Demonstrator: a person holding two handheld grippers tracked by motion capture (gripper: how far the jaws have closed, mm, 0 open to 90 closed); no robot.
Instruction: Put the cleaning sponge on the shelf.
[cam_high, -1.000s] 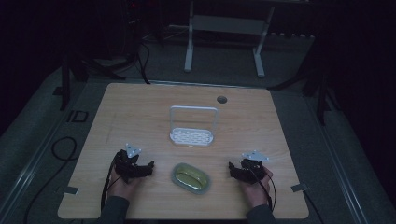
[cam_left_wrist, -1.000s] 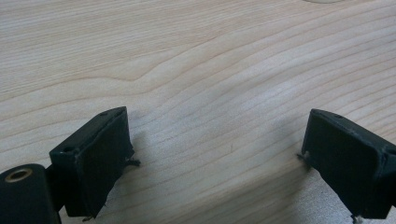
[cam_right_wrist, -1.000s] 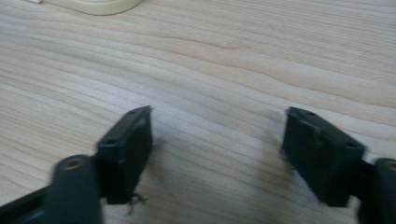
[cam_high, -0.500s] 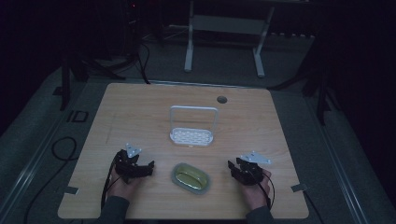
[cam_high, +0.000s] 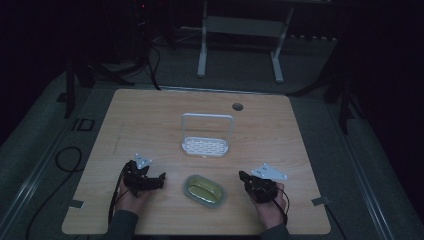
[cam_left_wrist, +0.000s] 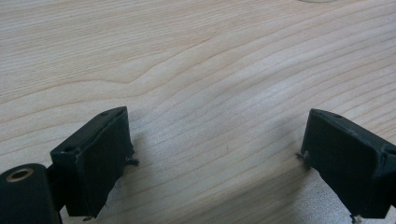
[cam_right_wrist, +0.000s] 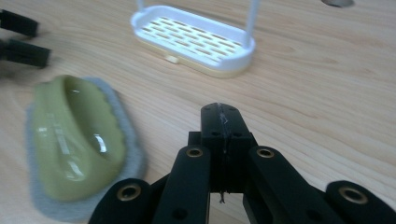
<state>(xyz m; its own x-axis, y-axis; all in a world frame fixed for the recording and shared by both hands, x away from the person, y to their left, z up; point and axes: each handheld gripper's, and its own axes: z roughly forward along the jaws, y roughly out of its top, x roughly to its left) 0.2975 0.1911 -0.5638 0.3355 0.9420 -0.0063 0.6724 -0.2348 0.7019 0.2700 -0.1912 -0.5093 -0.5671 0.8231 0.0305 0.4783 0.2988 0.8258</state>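
A green scrubber on a grey pad (cam_high: 204, 190) (cam_right_wrist: 74, 140) lies near the table's front edge, between my two grippers. Behind it stands a white slotted rack with a tall wire handle (cam_high: 206, 145) (cam_right_wrist: 194, 39). My left gripper (cam_high: 158, 179) (cam_left_wrist: 215, 140) rests left of the scrubber, jaws wide open over bare wood with nothing between them. My right gripper (cam_high: 244, 176) (cam_right_wrist: 219, 114) is to the scrubber's right, pointing toward the rack. Its jaws have just been closing and now stand shut against each other, empty.
The wooden table (cam_high: 150, 115) has a round cable hole (cam_high: 237, 106) at the back right. The left gripper's jaws (cam_right_wrist: 18, 37) show at the top left of the right gripper view. A metal stand (cam_high: 240, 30) and cables lie on the dark floor beyond.
The right gripper's jaws have come together with nothing in them, and that hand has shifted slightly. The left gripper, scrubber and rack have not moved.
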